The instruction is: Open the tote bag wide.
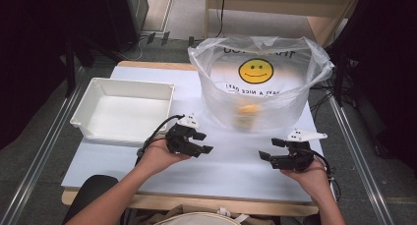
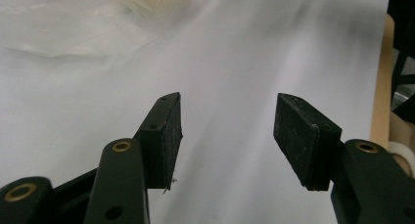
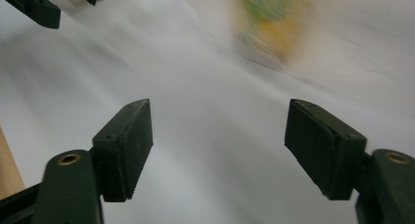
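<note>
1. Both tongs stand apart and empty: left tongs [image 1: 200,142] low over the table [image 1: 236,161], right tongs [image 1: 272,149] opposite
2. The plastic bag [image 1: 260,95] stands open just beyond them, something orange blurred inside; the white bin [image 1: 123,109] sits left
3. Likely next: take the bag rim from both sides, gripping film only, lifting evenly so it doesn't tip

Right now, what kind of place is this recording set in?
Probably a lab or data-collection workspace: a white-topped table framed by metal rails, cables on the floor, and a staged plastic bag beside a white bin.
</note>
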`<state>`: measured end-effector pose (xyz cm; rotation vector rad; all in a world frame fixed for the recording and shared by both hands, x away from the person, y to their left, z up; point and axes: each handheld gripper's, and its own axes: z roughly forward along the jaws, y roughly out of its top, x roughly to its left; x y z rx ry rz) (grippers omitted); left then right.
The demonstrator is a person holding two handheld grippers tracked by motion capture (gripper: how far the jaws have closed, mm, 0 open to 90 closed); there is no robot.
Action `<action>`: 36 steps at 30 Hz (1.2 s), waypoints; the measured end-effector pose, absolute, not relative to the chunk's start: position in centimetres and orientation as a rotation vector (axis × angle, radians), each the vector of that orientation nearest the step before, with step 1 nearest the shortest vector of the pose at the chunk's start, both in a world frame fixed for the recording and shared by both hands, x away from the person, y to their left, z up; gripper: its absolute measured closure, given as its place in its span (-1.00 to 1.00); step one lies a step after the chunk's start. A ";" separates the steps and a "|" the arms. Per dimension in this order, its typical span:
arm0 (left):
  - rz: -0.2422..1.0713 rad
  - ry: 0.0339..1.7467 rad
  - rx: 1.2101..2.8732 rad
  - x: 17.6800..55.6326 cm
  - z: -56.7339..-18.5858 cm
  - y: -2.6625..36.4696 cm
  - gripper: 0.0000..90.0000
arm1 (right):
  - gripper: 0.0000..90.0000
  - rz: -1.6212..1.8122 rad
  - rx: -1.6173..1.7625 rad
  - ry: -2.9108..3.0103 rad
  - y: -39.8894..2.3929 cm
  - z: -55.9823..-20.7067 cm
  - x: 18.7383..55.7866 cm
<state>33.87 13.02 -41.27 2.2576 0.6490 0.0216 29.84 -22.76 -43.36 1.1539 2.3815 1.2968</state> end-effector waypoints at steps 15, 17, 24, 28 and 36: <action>0.014 0.687 2.256 34.3 -41.3 13.5 -0.06 | -0.04 1.316 1.154 2.400 -23.8 -43.3 30.4; 0.011 0.688 2.256 34.3 -41.3 13.5 -0.07 | -0.03 1.321 1.161 2.387 -23.9 -43.2 30.3; 0.006 0.691 2.254 34.4 -41.3 13.6 -0.08 | -0.01 1.324 1.183 2.383 -24.1 -43.1 30.4; 0.000 0.690 2.253 34.4 -41.3 13.7 -0.08 | -0.02 1.327 1.181 2.393 -24.1 -43.3 30.4; 0.003 0.690 2.257 34.5 -41.3 13.8 -0.08 | -0.02 1.348 1.167 2.401 -24.3 -43.3 30.5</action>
